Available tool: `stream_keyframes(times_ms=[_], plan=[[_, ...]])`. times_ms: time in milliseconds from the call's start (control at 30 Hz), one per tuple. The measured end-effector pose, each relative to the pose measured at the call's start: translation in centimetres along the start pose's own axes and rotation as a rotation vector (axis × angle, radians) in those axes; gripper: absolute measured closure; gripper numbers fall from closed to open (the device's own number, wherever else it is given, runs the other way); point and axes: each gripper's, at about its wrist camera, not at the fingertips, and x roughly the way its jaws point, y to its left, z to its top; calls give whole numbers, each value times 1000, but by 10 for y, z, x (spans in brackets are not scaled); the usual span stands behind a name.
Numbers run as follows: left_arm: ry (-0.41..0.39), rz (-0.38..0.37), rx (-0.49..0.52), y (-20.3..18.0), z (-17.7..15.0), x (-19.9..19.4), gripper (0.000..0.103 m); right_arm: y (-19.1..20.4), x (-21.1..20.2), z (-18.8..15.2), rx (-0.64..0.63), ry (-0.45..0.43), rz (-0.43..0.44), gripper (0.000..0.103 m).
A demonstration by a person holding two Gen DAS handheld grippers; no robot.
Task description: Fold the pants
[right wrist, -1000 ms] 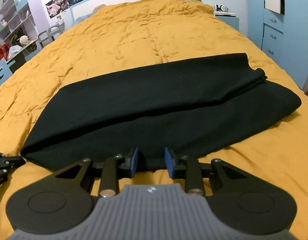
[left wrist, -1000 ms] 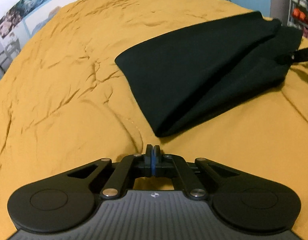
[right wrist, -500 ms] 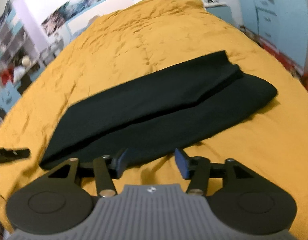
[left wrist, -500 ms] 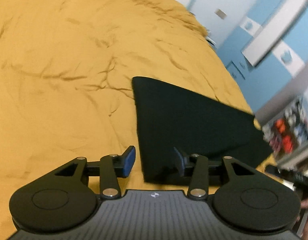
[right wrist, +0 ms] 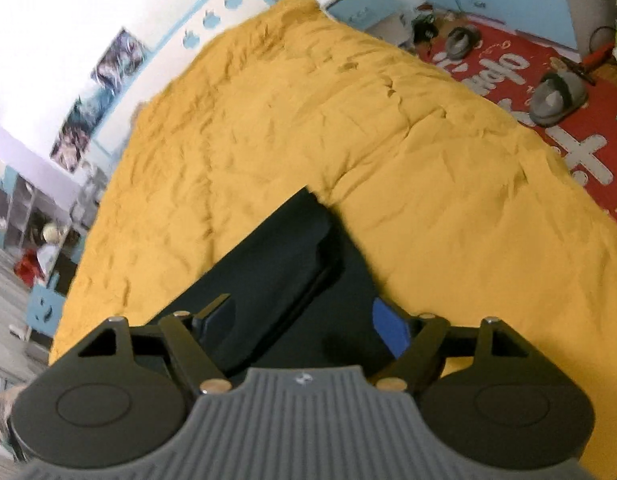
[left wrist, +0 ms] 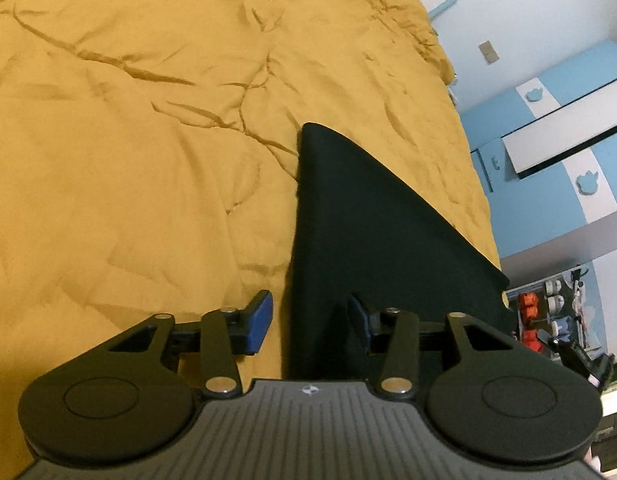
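The black pants [left wrist: 368,232] lie folded lengthwise in a long strip on the yellow quilt [left wrist: 128,160]. My left gripper [left wrist: 308,322] is open at one end of the strip, with that end's near corner between its blue-padded fingers. In the right wrist view the pants [right wrist: 284,264] run away from me, with one layer lying over another. My right gripper [right wrist: 304,324] is open wide over the other end, and the cloth lies between its fingers. Neither gripper holds anything.
The quilt [right wrist: 348,120] covers the whole bed. To its right are a red rug [right wrist: 548,92] with grey slippers [right wrist: 556,96] and blue cabinets [left wrist: 548,140]. Shelves [right wrist: 36,216] stand to the left of the bed.
Both grippers have swung round to the two ends of the folded pants and come down close to the cloth. The left gripper has opened from shut. The right gripper has opened wider.
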Motion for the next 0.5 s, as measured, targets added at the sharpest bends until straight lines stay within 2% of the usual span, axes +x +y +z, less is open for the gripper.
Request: stream_keyframes(times_ms=[133,267,367,400,500], plan=[[10,8,-4,1,7,6,59,-29,37,31,57,127,35,30],[12,15,-7,2,11,8,59,-50,64,48,148,210,138,32],[11,26,0,0,12,10,59,-57,82,54,165,274,190,39],[10,29,3,-1,13,11,59,-59,87,55,167,295,196,45],[7,39,12,-5,14,13,59,-63,99,55,152,346,224,54]])
